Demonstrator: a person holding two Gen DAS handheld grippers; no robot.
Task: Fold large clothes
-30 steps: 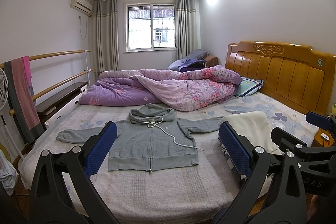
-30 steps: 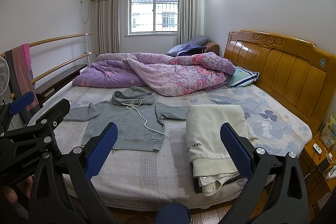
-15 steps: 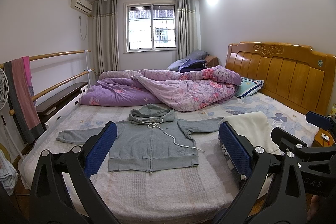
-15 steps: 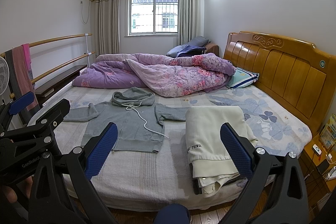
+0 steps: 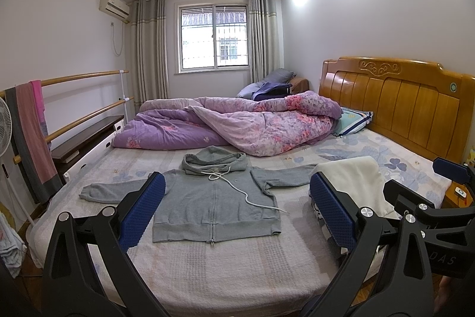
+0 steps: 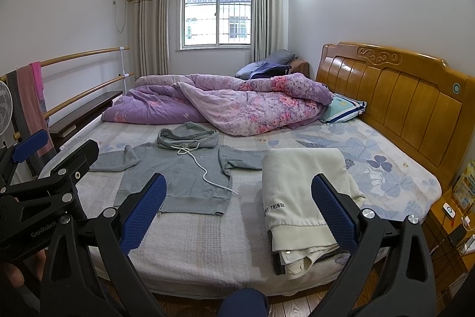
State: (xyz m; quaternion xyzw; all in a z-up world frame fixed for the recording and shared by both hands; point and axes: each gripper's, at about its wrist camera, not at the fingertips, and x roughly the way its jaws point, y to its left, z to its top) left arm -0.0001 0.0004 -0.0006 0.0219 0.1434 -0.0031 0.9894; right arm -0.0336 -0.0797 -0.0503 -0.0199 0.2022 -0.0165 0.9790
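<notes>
A grey zip hoodie (image 5: 213, 204) lies spread flat on the bed, front up, sleeves out to both sides, hood towards the quilt, white drawstring trailing right. It also shows in the right wrist view (image 6: 181, 177). My left gripper (image 5: 236, 213) is open and empty, held in the air before the bed's near edge, in line with the hoodie. My right gripper (image 6: 237, 210) is open and empty, further right, between the hoodie and a stack of folded clothes topped by a cream garment (image 6: 302, 192), also seen in the left wrist view (image 5: 356, 183).
A crumpled purple floral quilt (image 5: 231, 124) fills the far half of the bed (image 5: 225, 263). The wooden headboard (image 6: 400, 97) is on the right, with a pillow (image 6: 341, 109). Wooden rails with a hanging towel (image 5: 29, 132) and a fan stand left.
Both grippers have drifted very slightly; the view has hardly shifted. Nothing on the bed has moved.
</notes>
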